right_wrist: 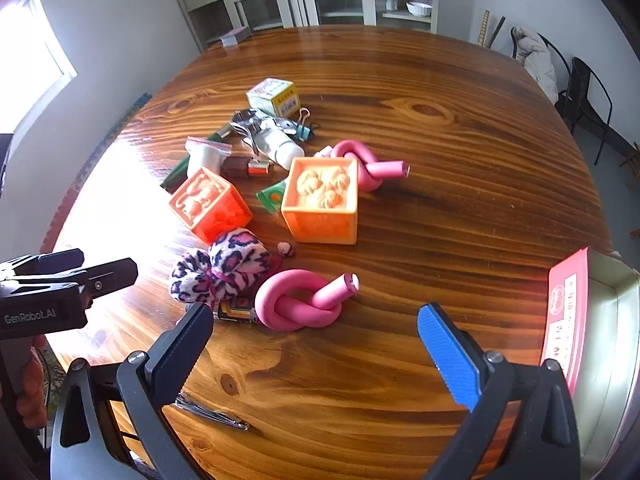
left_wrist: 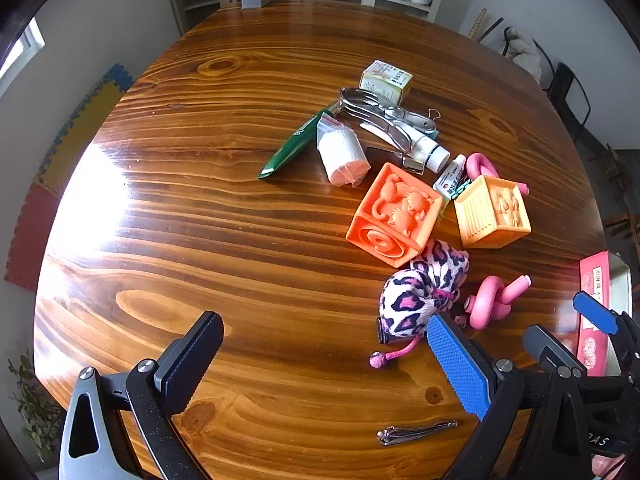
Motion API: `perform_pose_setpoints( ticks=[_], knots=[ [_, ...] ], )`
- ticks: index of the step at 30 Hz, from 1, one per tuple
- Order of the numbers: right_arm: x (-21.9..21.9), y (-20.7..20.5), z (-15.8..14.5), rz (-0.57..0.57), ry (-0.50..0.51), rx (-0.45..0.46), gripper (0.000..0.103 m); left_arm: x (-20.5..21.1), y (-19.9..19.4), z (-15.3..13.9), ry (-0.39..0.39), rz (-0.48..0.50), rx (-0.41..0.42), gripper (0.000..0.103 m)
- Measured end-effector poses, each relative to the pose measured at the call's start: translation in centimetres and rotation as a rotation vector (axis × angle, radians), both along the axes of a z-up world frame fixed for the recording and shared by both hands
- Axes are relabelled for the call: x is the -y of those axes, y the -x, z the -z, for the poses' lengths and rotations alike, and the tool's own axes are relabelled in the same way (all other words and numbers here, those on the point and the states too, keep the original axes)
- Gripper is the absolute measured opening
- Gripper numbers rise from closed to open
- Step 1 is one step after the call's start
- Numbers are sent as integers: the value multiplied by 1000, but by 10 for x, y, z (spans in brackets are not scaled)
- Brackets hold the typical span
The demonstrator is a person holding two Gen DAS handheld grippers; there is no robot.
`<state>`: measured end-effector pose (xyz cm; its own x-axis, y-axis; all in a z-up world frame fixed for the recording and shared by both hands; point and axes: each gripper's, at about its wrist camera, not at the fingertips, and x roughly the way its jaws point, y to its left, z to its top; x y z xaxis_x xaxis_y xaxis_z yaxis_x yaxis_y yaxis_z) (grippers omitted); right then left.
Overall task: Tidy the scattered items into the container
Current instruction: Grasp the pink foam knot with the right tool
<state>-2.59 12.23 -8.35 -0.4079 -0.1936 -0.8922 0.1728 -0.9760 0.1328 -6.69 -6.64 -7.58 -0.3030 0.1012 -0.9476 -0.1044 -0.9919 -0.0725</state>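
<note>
From the left wrist view, the left gripper [left_wrist: 324,364] is hovering open and empty over the bench [left_wrist: 200,220], with the leopard-print pouch [left_wrist: 416,296] just ahead and the nail clipper [left_wrist: 416,432] near its blue finger.

From the right wrist view, the right gripper [right_wrist: 316,344] is also hanging open, holding nothing, facing the knotted pink foam tube [right_wrist: 300,300]. The container [right_wrist: 608,340] is sitting at the right edge, seemingly empty, so tidying is likely only beginning; next, closing on that tube seems called for.

right gripper [right_wrist: 320,344] fingers apart, empty | pink knot [right_wrist: 298,300] ahead | container [right_wrist: 612,320] right
</note>
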Motion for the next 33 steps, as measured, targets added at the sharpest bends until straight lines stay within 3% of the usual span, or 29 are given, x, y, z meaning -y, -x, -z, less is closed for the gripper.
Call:
perform_pose_setpoints(
  ticks=[6, 19, 22, 26, 33],
  knots=[
    [3, 6, 18, 34, -3, 53, 97, 0, 10, 8, 9, 67, 17, 103],
    [10, 23, 37, 138, 33, 108, 96, 2, 30, 17, -12, 166, 45, 103],
    [10, 25, 42, 165, 30, 114, 89, 1, 33, 17, -23, 191, 46, 103],
    [13, 26, 49, 178, 43, 142, 66, -4, 41, 19, -35, 213, 51, 103],
    [19, 20, 41, 175, -10, 99, 66, -20, 57, 24, -58, 244, 53, 103]
  ],
)
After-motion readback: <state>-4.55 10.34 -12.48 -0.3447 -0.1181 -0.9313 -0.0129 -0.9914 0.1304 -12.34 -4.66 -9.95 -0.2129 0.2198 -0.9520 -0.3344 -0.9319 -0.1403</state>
